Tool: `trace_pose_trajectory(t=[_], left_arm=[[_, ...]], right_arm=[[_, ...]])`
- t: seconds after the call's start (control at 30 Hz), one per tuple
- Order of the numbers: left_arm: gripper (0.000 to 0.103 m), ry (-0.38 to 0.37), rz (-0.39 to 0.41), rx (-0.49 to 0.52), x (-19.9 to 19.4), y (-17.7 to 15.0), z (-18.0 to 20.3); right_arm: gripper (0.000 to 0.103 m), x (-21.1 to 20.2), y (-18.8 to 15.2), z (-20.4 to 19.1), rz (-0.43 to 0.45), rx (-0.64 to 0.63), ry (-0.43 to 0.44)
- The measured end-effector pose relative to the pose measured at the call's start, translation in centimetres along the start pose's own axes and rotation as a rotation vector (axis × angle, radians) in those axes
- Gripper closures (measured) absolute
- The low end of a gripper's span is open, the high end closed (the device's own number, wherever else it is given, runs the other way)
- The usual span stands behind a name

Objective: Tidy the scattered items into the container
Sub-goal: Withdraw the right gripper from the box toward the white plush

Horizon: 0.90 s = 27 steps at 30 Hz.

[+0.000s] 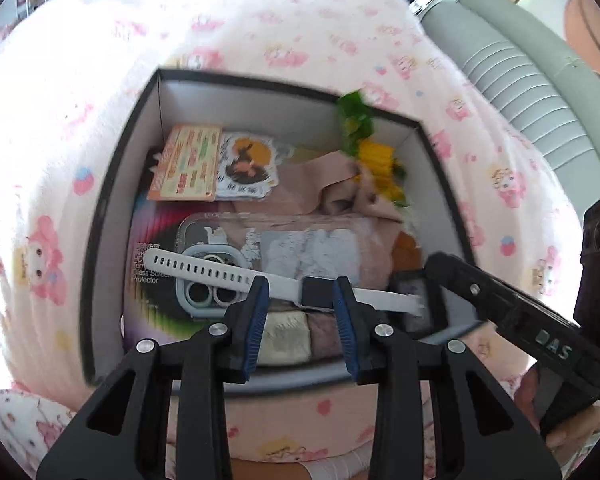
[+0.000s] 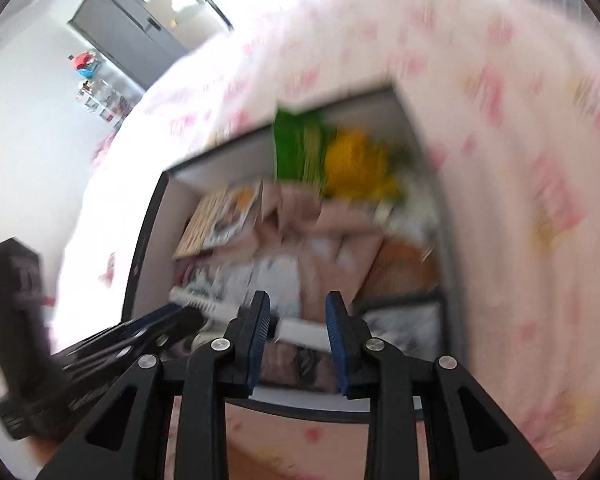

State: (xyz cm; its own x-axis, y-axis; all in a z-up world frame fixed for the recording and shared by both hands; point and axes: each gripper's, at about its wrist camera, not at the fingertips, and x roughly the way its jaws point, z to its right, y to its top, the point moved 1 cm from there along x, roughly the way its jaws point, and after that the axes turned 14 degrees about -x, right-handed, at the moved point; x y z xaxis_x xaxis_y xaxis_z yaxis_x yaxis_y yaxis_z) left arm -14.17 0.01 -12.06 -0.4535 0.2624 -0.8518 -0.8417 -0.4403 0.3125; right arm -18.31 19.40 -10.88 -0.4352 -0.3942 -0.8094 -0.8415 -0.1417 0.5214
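A black-rimmed cardboard box (image 1: 112, 200) lies on the pink printed bedspread and holds several items. A white-strapped smartwatch (image 1: 220, 274) lies inside across a clear phone case (image 1: 300, 240). My left gripper (image 1: 302, 300) is open just above the watch's black face, its fingers either side of it and not touching. My right gripper (image 2: 298, 326) is open over the box's near edge, above the white strap (image 2: 304, 330); it also shows in the left wrist view (image 1: 500, 304). The right wrist view is blurred.
In the box lie an orange card (image 1: 186, 164), a sticker (image 1: 246, 166), beige cloth (image 1: 320, 184), yellow-green artificial flowers (image 1: 374, 152) and a screen protector pack (image 1: 152, 264). A grey padded headboard (image 1: 532, 88) stands at the right. A cabinet (image 2: 132, 32) stands far off.
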Motion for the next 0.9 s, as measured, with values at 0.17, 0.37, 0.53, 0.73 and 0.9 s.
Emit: trace_pose_trajectory(t=[0.17, 0.37, 0.53, 0.73, 0.9], left_arm=[[0.066, -0.053, 0.046, 0.050, -3.1, -1.5, 1.1], [0.065, -0.085, 0.060, 0.108, -5.9, -3.6, 1.6], [0.065, -0.082, 0.074, 0.115, -8.2, -5.0, 0.9], [0.065, -0.073, 0.114, 0.126, -11.0, -6.4, -0.6], [0.065, -0.064, 0.145, 0.138, -13.1, -7.3, -2.2]], right_arm=[[0.073, -2.8, -2.0, -1.8, 0.055, -0.012, -0.077], [0.073, -5.8, -3.7, -4.5, 0.113, -0.045, -0.090], [0.072, -8.0, -4.8, -7.4, 0.153, -0.081, -0.108], [0.072, -9.3, -5.8, -10.3, 0.166, -0.119, -0.109], [0.072, -9.8, -6.5, -13.0, 0.170, -0.159, -0.102]])
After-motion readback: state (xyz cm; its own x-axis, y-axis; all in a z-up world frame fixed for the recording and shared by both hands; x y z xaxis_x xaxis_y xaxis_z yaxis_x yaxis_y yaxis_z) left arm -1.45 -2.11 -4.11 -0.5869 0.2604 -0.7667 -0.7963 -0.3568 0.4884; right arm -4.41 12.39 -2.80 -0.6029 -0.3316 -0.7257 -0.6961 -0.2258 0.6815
